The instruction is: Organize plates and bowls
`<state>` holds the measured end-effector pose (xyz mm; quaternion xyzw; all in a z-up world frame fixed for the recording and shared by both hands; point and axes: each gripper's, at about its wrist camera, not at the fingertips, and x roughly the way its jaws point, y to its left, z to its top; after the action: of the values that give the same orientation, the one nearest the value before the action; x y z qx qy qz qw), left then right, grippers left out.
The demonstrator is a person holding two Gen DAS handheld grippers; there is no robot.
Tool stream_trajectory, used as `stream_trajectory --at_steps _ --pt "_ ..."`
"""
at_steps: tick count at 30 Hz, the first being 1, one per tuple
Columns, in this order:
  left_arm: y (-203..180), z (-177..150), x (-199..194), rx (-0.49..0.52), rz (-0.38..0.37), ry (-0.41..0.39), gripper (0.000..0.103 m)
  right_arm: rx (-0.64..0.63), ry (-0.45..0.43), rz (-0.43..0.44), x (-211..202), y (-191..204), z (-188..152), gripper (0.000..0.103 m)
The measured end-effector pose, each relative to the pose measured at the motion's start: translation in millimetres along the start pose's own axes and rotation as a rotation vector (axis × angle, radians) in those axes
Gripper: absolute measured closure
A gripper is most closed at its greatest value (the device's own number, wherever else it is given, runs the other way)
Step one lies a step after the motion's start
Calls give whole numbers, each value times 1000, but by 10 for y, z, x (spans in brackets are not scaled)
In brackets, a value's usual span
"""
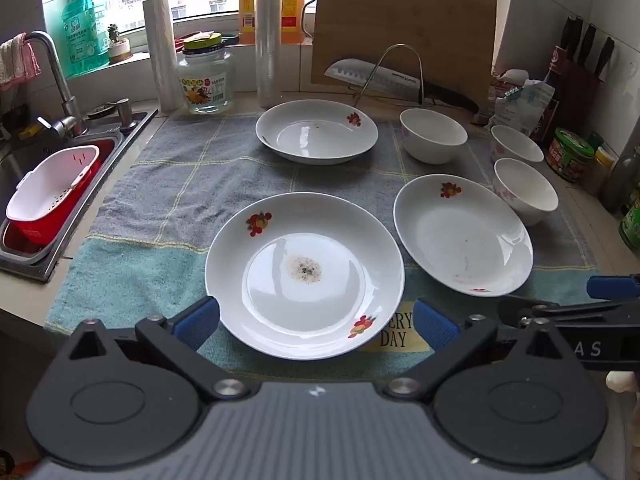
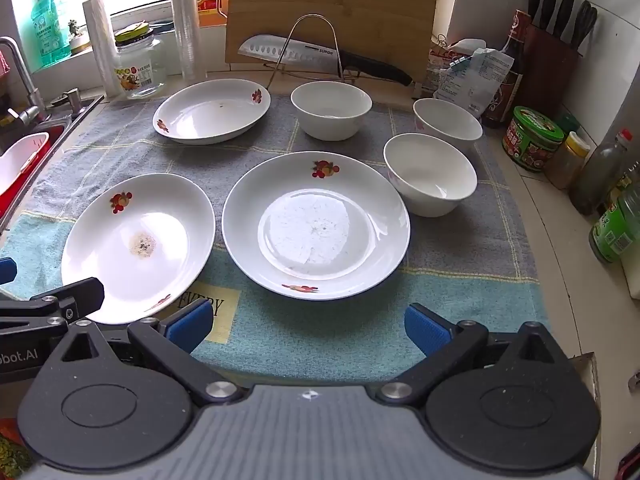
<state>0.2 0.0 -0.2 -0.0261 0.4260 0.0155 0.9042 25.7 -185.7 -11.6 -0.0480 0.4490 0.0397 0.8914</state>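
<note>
Three white plates with red fruit prints lie on a checked towel (image 1: 168, 184). The near plate (image 1: 304, 276), with a dried stain in its middle, sits just ahead of my left gripper (image 1: 316, 324), whose blue pads stand wide apart on either side of its near rim; the gripper is open. A second plate (image 2: 316, 224) lies ahead of my right gripper (image 2: 309, 326), which is open and holds nothing. The third plate (image 1: 316, 132) rests further back. Three white bowls (image 2: 332, 110) (image 2: 448, 124) (image 2: 430, 174) stand separately at the right rear.
A sink (image 1: 24, 160) with a red and white strainer basket (image 1: 52, 196) lies to the left. A knife (image 2: 320, 58) on a wire rack, a cutting board (image 2: 332, 8) and a glass jar (image 1: 206, 80) line the back. Bottles and tins (image 2: 532, 138) crowd the right wall.
</note>
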Motion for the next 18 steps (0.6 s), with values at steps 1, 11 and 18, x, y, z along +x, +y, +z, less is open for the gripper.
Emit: stream_trajectory --at_steps 1,11,18 --pt "-5 0 1 4 8 -2 1 0 -1 2 -1 0 -1 0" --pt "-45 33 -40 4 0 -11 1 1 1 12 -14 -63 10 0" --pt "-49 20 -63 3 -7 -19 1 0 -4 10 -26 -81 6 0"
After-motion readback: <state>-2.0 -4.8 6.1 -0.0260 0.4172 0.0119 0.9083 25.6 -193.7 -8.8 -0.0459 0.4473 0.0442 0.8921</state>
